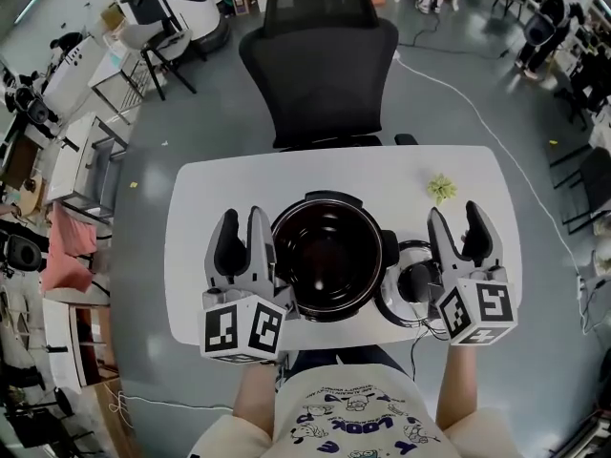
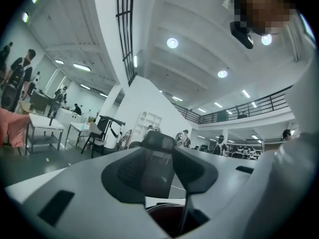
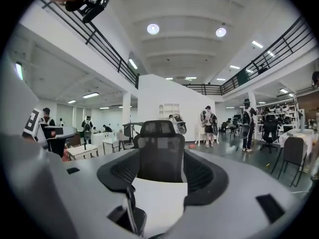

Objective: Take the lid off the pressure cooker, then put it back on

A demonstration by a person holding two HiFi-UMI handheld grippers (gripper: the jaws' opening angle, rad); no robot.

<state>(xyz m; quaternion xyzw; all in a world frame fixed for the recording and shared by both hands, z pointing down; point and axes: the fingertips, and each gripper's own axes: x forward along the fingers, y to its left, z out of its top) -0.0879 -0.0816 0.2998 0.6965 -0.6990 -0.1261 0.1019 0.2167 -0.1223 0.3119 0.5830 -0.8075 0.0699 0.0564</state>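
Open workshop hall, grey floor, desks and people far off; work surface is a white table point(image 1: 191, 256) with a black office chair point(image 1: 320, 65) pushed in at its far side. Pressure cooker point(image 1: 329, 256) sits at table centre, mouth open, dark inside, no lid on it. Lid point(image 1: 412, 282) lies flat on the table just right of the cooker, touching or nearly touching its side, black knob point(image 1: 417, 281) up. So the first half of the job looks done and the refit is left. Judged handling: rigid lid with some weight, the smooth rim likely slippery under hard pads. The knob looks like the one sound hold, and the lid probably has to go on level to seat on the cooker's rim. Cooker body looks heavy enough to stay put. Thin black cord point(image 1: 416, 334) loops by the lid and may snag. Small green scrap point(image 1: 440, 187) sits well apart at far right. Left gripper point(image 1: 242, 219) hangs just left of the cooker, jaws apart, with only the chair and a slice of cooker rim seen between them, nothing gripped. Right gripper point(image 1: 455, 216) hangs over the right edge of the lid, jaws likewise spread and empty, the knob low and to the left in its own view, no pad on it.
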